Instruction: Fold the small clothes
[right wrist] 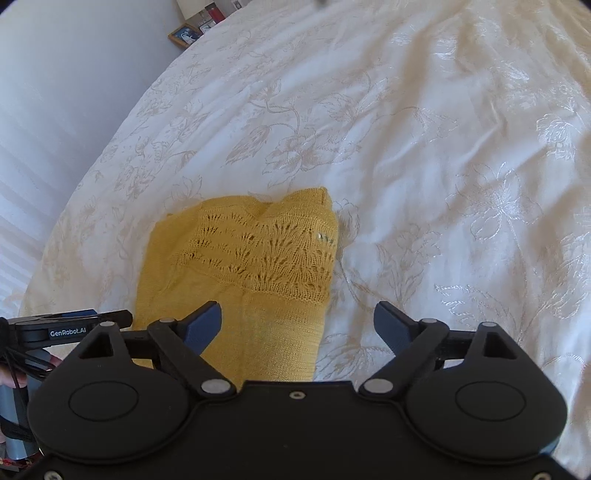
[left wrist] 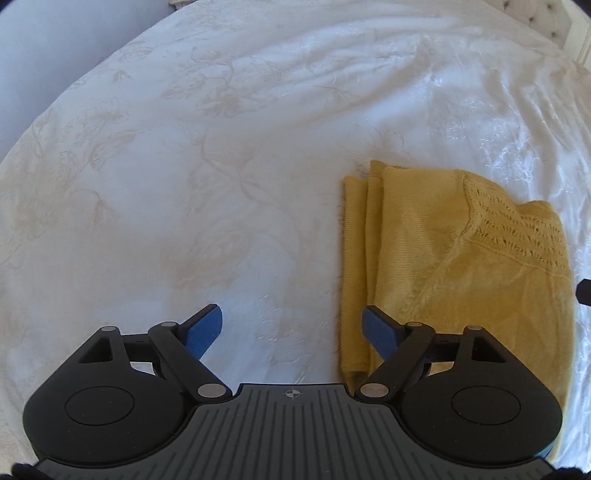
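A small mustard-yellow knit garment [left wrist: 443, 258] lies folded into a narrow stack on the white bed cover, with a lacy open-knit panel at its far end. In the right wrist view the garment [right wrist: 240, 266] sits left of centre. My left gripper [left wrist: 291, 328] is open and empty, hovering over the garment's left edge. My right gripper [right wrist: 299, 325] is open and empty, above the garment's near right edge. The left gripper also shows in the right wrist view [right wrist: 70, 325] at the far left.
A white floral-embroidered bed cover [left wrist: 184, 166] fills both views. The bed edge and floor lie at the left [right wrist: 55, 110]. A framed picture [right wrist: 184, 35] and small items stand beyond the far corner of the bed.
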`<state>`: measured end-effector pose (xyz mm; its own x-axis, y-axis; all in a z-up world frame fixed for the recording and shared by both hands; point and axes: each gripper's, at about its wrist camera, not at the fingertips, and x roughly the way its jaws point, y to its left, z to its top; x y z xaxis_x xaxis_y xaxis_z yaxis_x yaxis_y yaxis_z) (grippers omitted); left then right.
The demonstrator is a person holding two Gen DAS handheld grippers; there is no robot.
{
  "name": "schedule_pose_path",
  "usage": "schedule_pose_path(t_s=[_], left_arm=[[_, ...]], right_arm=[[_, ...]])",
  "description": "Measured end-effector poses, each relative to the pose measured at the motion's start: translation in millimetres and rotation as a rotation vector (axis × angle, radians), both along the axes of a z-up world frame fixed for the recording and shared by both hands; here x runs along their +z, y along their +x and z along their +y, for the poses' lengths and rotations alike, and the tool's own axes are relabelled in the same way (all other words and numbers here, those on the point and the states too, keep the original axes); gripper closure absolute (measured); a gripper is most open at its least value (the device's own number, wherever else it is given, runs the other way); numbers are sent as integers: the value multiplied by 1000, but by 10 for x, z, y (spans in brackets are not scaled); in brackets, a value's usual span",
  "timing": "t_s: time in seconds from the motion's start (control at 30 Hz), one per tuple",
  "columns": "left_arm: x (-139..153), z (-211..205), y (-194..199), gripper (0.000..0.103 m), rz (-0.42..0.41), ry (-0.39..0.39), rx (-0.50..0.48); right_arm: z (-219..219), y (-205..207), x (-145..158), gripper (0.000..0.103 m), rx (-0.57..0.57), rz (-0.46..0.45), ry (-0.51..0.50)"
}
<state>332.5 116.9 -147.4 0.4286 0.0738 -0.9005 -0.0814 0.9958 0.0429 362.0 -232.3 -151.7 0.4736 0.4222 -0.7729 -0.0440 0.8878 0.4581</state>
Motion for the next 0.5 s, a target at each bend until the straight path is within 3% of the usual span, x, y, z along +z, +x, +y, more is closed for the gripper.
schedule_pose_path(t_s=[0.23,0.4,0.5], left_arm=[[-4,167,-342,20,49,-148,-30],[-144,-1,-296,20,98,-256,-94],[-283,-162,-250,20,127,-284,-134]], right_arm=[[-117,-2,-71,5,-11,26,62],[-106,82,-161,3,24,54,132],[-66,165,-236,3,58,77,158]])
